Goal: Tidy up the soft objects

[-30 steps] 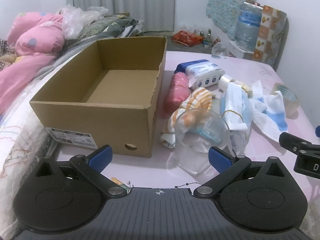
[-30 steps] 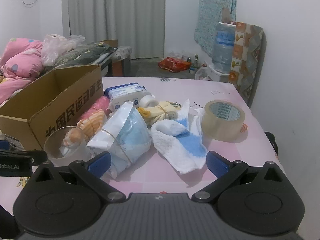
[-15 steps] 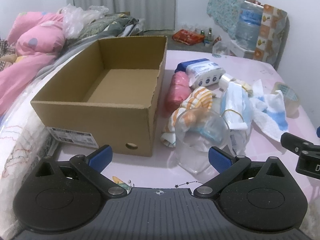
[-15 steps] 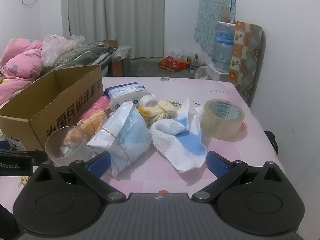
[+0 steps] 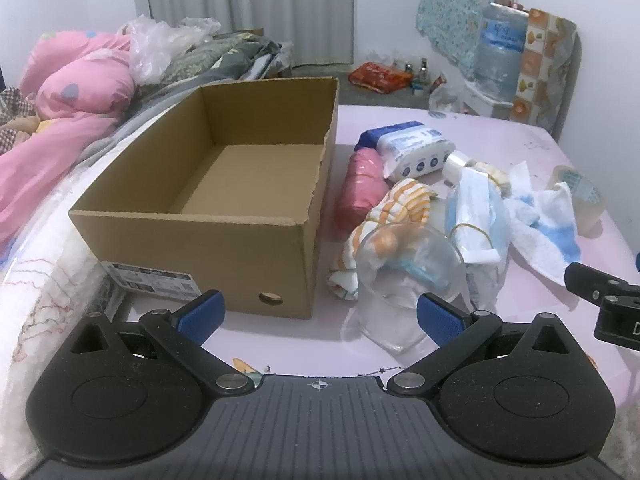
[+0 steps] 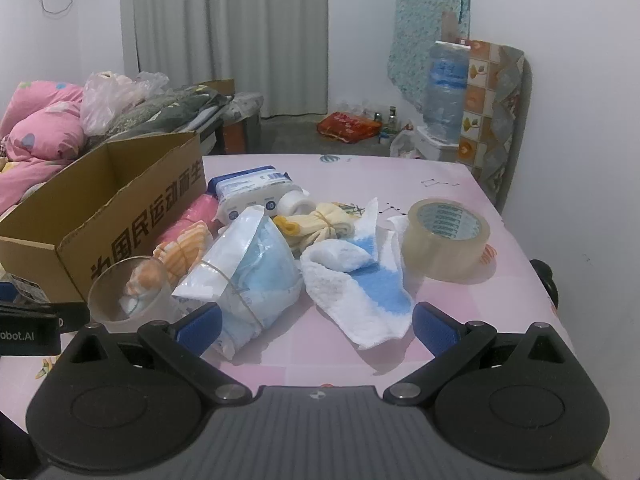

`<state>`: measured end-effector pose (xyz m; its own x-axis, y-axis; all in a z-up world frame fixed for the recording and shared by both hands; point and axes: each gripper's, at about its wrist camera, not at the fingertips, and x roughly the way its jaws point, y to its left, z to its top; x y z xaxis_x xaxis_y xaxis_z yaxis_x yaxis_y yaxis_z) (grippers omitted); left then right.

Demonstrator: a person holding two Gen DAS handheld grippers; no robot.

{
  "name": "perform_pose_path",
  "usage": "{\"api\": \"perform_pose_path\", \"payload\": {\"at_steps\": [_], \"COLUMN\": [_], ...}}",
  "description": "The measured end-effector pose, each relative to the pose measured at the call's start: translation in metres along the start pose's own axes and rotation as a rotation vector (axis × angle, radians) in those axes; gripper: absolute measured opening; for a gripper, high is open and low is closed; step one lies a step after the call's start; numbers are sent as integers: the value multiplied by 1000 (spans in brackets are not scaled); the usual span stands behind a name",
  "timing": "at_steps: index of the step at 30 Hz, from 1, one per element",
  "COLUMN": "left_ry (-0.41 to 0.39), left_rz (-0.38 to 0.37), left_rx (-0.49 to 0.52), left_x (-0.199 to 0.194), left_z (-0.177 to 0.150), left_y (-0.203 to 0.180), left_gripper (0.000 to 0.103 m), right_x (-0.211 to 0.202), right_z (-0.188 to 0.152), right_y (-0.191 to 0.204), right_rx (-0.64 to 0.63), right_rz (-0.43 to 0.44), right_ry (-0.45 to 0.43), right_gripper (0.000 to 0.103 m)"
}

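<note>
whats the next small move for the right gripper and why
Probably ease the right gripper, which is open and holds nothing, forward and down onto the white and blue towel. That soft item lies nearest ahead of its fingers, loose on the table, and the cardboard box shows no contents.

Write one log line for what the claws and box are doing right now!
left claw: open, holding nothing | right claw: open, holding nothing | box: empty | socks, masks: on table, beside box
</note>
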<state>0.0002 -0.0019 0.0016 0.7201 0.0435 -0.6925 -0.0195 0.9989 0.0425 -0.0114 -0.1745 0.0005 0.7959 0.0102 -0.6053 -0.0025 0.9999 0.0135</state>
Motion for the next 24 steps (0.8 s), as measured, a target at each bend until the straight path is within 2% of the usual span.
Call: {"api": "perform_pose_path", "payload": {"at_steps": [24], "left_ry": [13], "left_rz": [9], "left_rx": [1], "left_x": [6], "left_z": [0], "left_y": [6], "left_gripper": [103], "right_x": [7], "right_z": [2], "right_y": [6], "right_rx": [-8], "right_rz": [2], "right_ry": [7], "right_gripper": [84]}}
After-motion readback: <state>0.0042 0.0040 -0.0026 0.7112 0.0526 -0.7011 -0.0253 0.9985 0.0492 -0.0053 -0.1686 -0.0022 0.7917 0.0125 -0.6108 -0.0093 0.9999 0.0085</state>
